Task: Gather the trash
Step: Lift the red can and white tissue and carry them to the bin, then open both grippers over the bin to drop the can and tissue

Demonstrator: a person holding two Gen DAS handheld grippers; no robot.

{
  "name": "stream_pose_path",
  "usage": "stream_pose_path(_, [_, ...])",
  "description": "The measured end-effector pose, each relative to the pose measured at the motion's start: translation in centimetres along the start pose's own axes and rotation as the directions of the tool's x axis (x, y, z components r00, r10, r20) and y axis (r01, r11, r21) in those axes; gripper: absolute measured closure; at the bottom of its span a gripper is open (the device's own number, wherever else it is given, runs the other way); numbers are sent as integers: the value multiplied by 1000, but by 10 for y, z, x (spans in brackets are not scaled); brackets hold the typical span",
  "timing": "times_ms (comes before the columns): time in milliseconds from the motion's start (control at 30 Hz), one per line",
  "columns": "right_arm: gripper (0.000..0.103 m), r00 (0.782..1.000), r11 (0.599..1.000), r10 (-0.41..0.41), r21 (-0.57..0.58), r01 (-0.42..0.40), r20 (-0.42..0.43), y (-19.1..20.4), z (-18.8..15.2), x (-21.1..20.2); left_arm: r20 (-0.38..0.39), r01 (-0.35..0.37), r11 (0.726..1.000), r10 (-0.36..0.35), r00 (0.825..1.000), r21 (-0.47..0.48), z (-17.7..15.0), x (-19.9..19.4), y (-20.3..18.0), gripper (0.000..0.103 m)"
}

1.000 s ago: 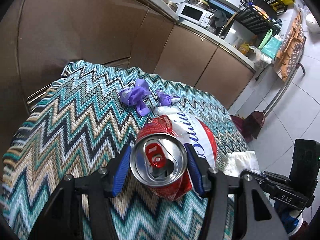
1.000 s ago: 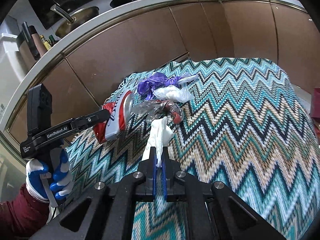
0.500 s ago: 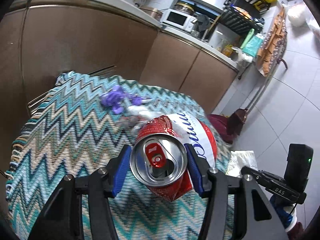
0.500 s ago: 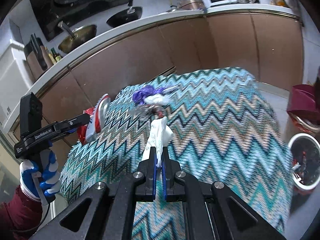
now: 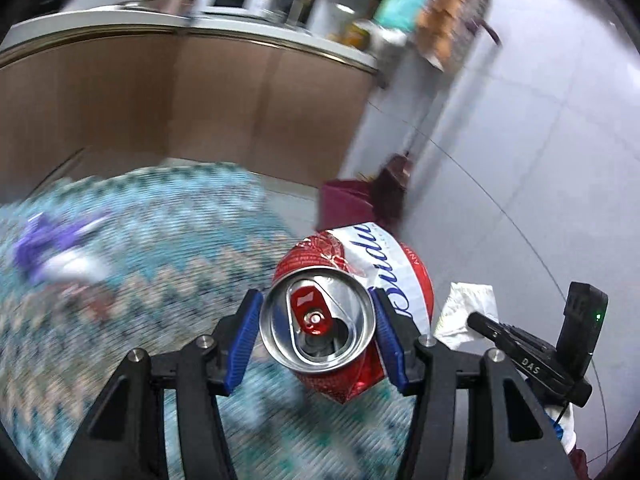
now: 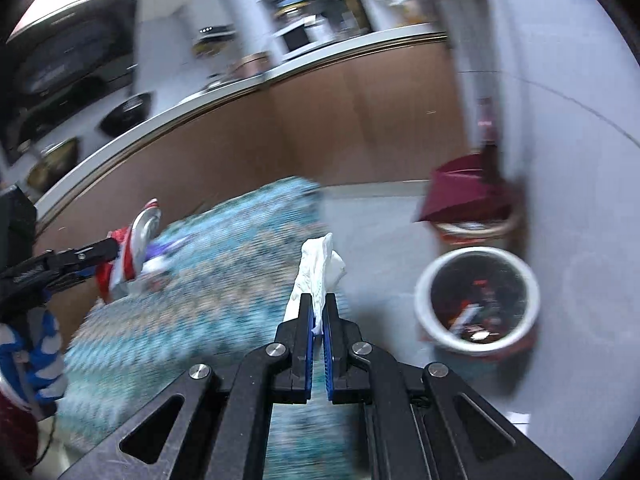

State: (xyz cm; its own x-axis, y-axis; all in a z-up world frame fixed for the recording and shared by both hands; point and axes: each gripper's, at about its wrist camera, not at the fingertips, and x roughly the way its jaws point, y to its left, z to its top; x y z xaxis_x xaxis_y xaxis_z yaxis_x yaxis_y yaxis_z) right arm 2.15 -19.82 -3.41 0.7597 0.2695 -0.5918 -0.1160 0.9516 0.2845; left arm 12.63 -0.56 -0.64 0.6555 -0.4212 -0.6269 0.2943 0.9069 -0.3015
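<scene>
The room is a kitchen, blurred in both views: brown cabinets (image 6: pixel 360 128) under a pale counter, and a grey tiled floor (image 5: pixel 540 140). A zigzag-knit cloth (image 6: pixel 208 300) in teal and beige covers the desk. On the floor past the desk's corner stands a white-rimmed bin (image 6: pixel 476 300) with scraps already in it; just behind it lies a maroon dustpan (image 6: pixel 464 196).

The step in hand looks like carrying two pieces of trash to that bin. To do it well, each tool should come over the bin's mouth before it lets go. The crushed can is heavy enough to drop straight. The tissue is light and may drift or cling to the pads, so it wants a low release.

The left tool (image 5: pixel 316 328) has its blue pads closed on either side of a dented red and white can (image 5: pixel 320 320), lid toward the camera, held in the air above the desk's edge. The right tool (image 6: pixel 319 320) is almost fully closed, pinching a crumpled white tissue (image 6: pixel 318 268) that stands up from its tips, to the left of the bin in its view. Purple wrappers (image 5: pixel 44 240) and some clear plastic remain on the cloth.
</scene>
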Motion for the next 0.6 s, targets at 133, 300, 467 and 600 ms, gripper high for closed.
stream_pose_path(133, [98, 994, 992, -107, 72, 105, 23, -52, 8, 12, -71, 58, 996, -53, 996, 71, 22, 77, -50, 51])
stream_pose_path(300, [98, 979, 972, -203, 127, 198, 24, -104, 16, 34, -156, 97, 989, -80, 985, 108, 34, 171, -97, 51])
stream_pose_path(467, [97, 971, 958, -238, 168, 233, 6, -145, 21, 68, -214, 84, 986, -51, 975, 146, 36, 246, -125, 51])
stream_pose_path(600, [96, 970, 953, -244, 181, 241, -8, -163, 23, 92, -241, 67, 987, -31, 970, 144, 38, 294, -133, 50])
